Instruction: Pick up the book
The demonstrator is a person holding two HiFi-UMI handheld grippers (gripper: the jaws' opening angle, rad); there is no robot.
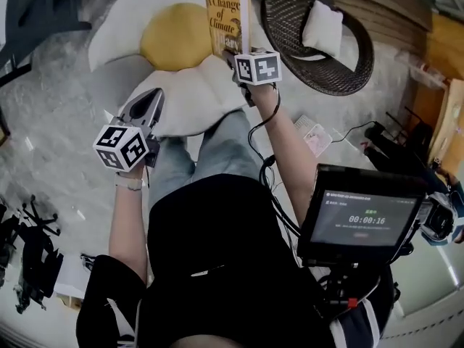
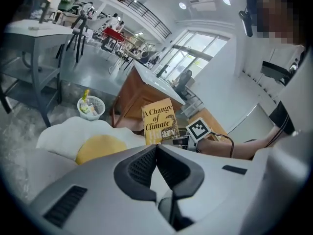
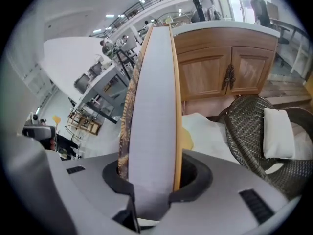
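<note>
The book (image 1: 227,19) is a yellow hardback titled "A Change of Climate". It stands upright in the air above the fried-egg cushion (image 1: 176,40), with my right gripper (image 1: 235,51) shut on its lower edge. In the right gripper view the book's page edge (image 3: 152,106) rises straight up from between the jaws (image 3: 150,182). My left gripper (image 1: 151,98) hangs lower left of the book, over the cushion's near edge, shut with nothing in it. In the left gripper view its pads meet at the tip (image 2: 156,150), and the book (image 2: 159,122) shows beyond them, cover facing me.
A dark wicker chair (image 1: 346,71) with a white pillow (image 1: 321,26) stands right of the cushion. A wooden cabinet (image 3: 222,75) is behind it. A small white basket (image 2: 91,107) sits on the floor. A monitor rig (image 1: 361,216) is near my right side, with cables and tripod legs (image 1: 29,252) lower left.
</note>
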